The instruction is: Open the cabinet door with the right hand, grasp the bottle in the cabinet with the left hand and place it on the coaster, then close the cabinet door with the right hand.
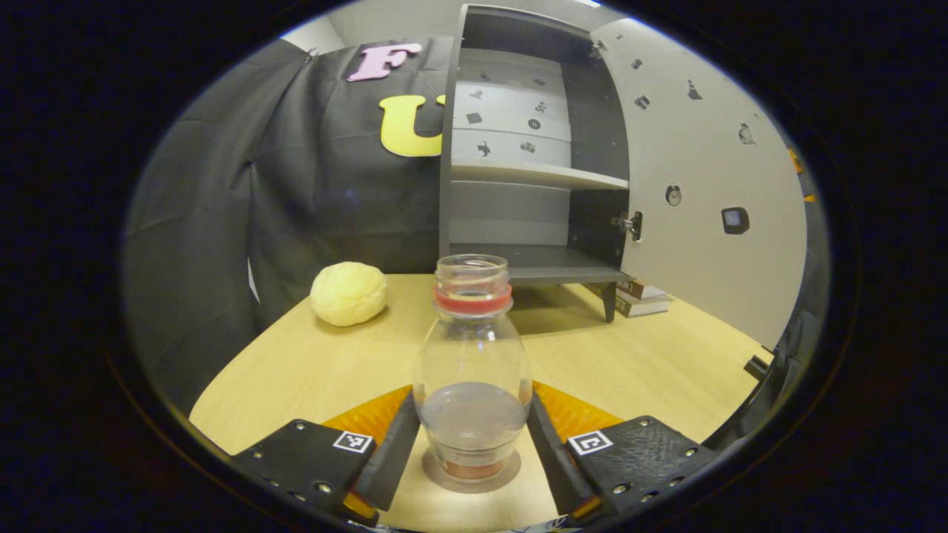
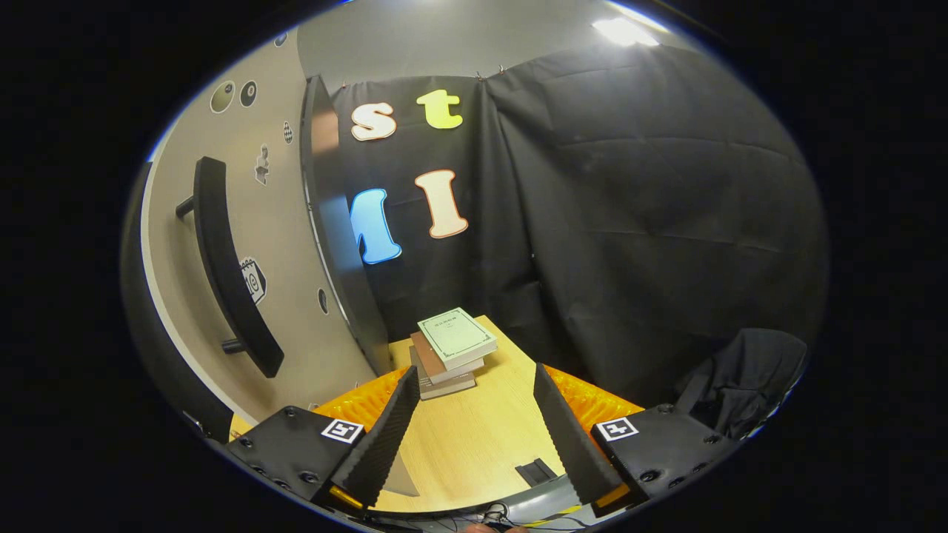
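The bottle (image 1: 472, 370) stands upright on the round coaster (image 1: 472, 474) on the table (image 1: 311, 370). It has no cap, a red ring at its neck and some water inside. The left gripper (image 1: 472, 437) has a finger on each side of the bottle, very close; whether they still press on it cannot be told. Behind it, the cabinet (image 1: 518, 148) is open, its door (image 1: 703, 192) swung out to the right. A yellow ball (image 1: 348, 293) lies on the table to the left.

The right gripper (image 2: 470, 422) is spread apart and holds nothing. The door's black handle (image 2: 229, 274) is on its left. Some books (image 2: 452, 348) are stacked ahead.
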`<state>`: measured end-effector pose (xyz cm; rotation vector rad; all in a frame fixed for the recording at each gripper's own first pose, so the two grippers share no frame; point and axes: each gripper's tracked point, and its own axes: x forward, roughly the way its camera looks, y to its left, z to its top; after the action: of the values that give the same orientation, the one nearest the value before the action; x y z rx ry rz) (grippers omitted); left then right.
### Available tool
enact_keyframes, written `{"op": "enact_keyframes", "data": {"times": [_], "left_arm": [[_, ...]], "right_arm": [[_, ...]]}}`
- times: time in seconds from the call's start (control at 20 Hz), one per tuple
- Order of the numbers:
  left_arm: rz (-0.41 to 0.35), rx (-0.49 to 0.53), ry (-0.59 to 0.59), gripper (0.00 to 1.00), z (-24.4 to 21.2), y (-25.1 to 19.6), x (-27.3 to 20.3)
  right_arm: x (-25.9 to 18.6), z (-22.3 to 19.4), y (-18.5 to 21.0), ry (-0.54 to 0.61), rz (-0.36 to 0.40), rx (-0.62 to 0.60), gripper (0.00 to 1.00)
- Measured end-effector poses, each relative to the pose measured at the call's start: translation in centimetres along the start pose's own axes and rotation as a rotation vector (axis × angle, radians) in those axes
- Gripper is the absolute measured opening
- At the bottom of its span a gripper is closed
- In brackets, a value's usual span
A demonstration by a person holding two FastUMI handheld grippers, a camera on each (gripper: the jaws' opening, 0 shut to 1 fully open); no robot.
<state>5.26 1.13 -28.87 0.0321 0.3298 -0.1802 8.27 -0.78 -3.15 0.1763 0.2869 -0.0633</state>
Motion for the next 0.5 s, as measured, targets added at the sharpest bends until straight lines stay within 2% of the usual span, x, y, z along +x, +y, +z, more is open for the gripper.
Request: {"op": "enact_keyframes", "data": {"times": [0.1, 0.2, 0.25, 0.3, 0.35, 0.45, 0.5], "left_arm": [[0.000, 0.002, 0.002, 0.88, 0.1, -0.1, 0.0], [0.014, 0.010, 0.001, 0.88, 0.3, 0.2, -0.1], [0.024, 0.013, 0.000, 0.91, 0.6, 0.3, -0.2], [0.032, 0.013, -0.010, 0.88, 0.9, 0.4, -0.4], [0.030, 0.010, -0.020, 0.92, 1.4, 0.4, -0.7], [0.016, -0.011, -0.015, 0.89, 1.6, 0.5, -1.7], [0.010, -0.022, -0.012, 0.92, 1.9, 0.4, -2.2]], "right_arm": [[0.1, -0.1, -0.2, 0.003, -0.005, 0.001, 0.98], [0.2, -0.3, -0.3, 0.006, -0.003, 0.002, 0.98], [0.3, -0.5, -0.3, 0.007, -0.003, 0.000, 0.98], [0.3, -0.5, -0.3, 0.007, -0.002, -0.004, 0.98], [0.4, -0.6, -0.2, 0.006, -0.002, -0.009, 0.98], [0.5, -0.6, -0.2, 0.004, -0.003, -0.016, 0.98], [0.6, -0.7, -0.2, 0.004, -0.001, -0.017, 0.98]]}}
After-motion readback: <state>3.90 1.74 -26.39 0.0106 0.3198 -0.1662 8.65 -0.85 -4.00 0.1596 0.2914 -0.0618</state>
